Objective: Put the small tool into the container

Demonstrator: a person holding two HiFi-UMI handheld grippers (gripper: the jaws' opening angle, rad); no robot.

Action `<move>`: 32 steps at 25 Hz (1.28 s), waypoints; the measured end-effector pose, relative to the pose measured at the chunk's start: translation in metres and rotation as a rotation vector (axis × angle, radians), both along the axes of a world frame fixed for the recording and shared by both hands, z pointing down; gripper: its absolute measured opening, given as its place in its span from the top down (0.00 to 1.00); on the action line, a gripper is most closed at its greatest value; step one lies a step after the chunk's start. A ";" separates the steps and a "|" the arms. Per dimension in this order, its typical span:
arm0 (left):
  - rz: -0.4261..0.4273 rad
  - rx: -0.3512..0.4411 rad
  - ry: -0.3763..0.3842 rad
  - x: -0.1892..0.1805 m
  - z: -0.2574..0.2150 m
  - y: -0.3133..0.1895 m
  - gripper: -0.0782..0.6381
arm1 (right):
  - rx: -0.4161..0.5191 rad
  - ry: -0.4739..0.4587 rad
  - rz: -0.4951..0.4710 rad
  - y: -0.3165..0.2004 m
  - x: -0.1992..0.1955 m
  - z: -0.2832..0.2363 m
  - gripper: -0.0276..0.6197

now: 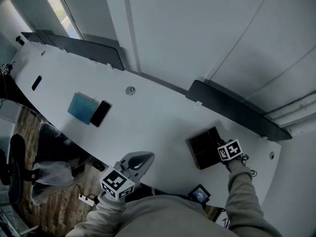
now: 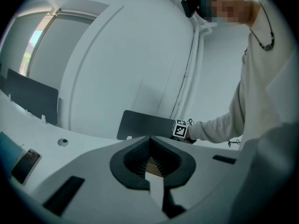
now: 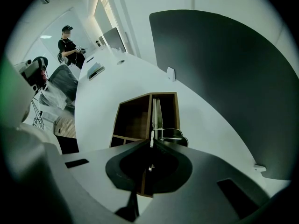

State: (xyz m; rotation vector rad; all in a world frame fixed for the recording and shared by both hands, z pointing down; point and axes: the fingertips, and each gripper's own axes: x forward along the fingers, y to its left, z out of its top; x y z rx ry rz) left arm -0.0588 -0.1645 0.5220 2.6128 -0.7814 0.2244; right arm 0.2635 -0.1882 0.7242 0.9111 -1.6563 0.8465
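Note:
A dark wooden container (image 1: 199, 151) with several compartments sits on the white table (image 1: 148, 117) near its right end. My right gripper (image 1: 226, 151) points steeply down at the container's right side. In the right gripper view the container (image 3: 133, 118) lies just beyond the right gripper (image 3: 152, 143), which is shut on a slim silver metal tool (image 3: 157, 116). The tool reaches out along the divider, over the right-hand compartment. My left gripper (image 1: 143, 158) hovers at the table's near edge, well left of the container. In its own view the left gripper (image 2: 150, 139) is shut with nothing in it.
A blue notebook (image 1: 80, 107) and a black phone (image 1: 100, 113) lie at the table's left. A round cap (image 1: 130, 90) is set in the tabletop. Dark partition panels (image 1: 232, 107) line the far edge. A person (image 3: 69, 48) stands far off beyond a chair (image 3: 63, 80).

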 end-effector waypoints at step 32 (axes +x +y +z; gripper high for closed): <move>0.014 -0.023 0.012 -0.016 -0.002 0.005 0.89 | 0.053 -0.124 0.116 0.006 -0.008 -0.010 0.73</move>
